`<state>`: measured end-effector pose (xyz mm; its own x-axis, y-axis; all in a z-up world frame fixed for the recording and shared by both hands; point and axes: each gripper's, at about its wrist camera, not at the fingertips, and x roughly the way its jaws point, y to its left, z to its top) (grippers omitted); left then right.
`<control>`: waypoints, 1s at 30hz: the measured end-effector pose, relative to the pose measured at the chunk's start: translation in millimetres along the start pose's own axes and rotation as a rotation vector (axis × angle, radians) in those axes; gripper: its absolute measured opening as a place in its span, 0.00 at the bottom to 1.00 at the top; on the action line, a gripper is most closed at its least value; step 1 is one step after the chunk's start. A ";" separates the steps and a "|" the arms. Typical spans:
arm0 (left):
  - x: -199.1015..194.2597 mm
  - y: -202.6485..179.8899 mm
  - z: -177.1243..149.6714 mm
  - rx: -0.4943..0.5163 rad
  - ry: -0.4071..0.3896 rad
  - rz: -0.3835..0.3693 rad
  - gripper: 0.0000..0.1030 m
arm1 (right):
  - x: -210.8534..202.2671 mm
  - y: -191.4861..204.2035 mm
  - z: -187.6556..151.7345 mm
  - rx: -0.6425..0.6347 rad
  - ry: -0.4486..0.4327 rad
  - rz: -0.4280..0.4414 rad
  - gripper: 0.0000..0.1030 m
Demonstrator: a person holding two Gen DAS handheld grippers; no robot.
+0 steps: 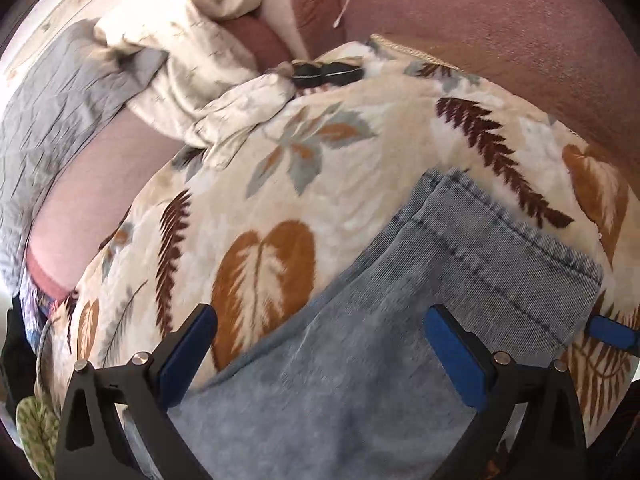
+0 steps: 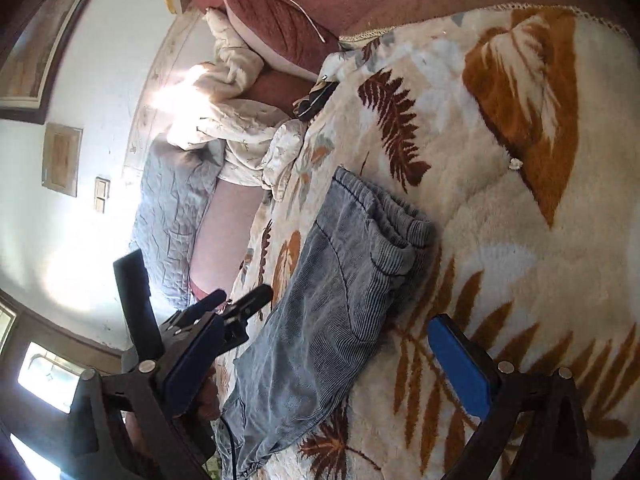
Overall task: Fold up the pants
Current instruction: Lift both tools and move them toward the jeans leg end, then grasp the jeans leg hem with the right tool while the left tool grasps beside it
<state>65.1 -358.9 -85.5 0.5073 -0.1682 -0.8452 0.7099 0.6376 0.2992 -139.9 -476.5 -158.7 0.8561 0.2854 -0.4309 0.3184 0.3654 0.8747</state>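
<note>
Left gripper (image 1: 320, 344) was spread wide above the denim pants (image 1: 360, 360), gripping nothing; right gripper (image 2: 324, 356) was also wide apart, empty, over the same pants, which lay rumpled on the leaf-print blanket (image 2: 520, 240). Best to pinch one layer's edge, then lift evenly.

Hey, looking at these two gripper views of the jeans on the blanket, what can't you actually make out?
- Jeans legs: left wrist view, cut off by the bottom edge and the left gripper.
- Jeans hem: right wrist view, behind the right gripper finger.
- Small dark object by the pillows: too small and blurred to identify.
</note>
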 end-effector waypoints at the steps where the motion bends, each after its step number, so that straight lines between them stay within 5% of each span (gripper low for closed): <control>1: 1.7 -1.5 2.8 0.005 -0.005 0.004 1.00 | -0.5 -1.5 0.7 0.003 -0.001 -0.001 1.00; 9: 20.9 -7.6 21.6 -0.004 0.007 -0.004 1.00 | 1.7 -6.1 4.1 0.029 -0.017 -0.012 1.00; 17: 37.1 -18.8 48.2 0.027 -0.009 -0.089 1.00 | 11.6 -4.6 10.7 0.000 -0.025 -0.044 1.00; 23: 46.7 -38.1 63.2 0.162 -0.011 -0.222 1.00 | 18.4 2.8 9.7 -0.066 -0.042 -0.105 0.97; 30: 59.5 -50.7 74.5 0.270 -0.026 -0.293 1.00 | 24.2 4.0 10.9 -0.125 -0.046 -0.141 0.86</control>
<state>95.8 -457.3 -117.9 0.2737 -0.3349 -0.9016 0.9276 0.3398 0.1554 -113.4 -477.7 -163.3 0.8254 0.1839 -0.5338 0.3855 0.5072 0.7708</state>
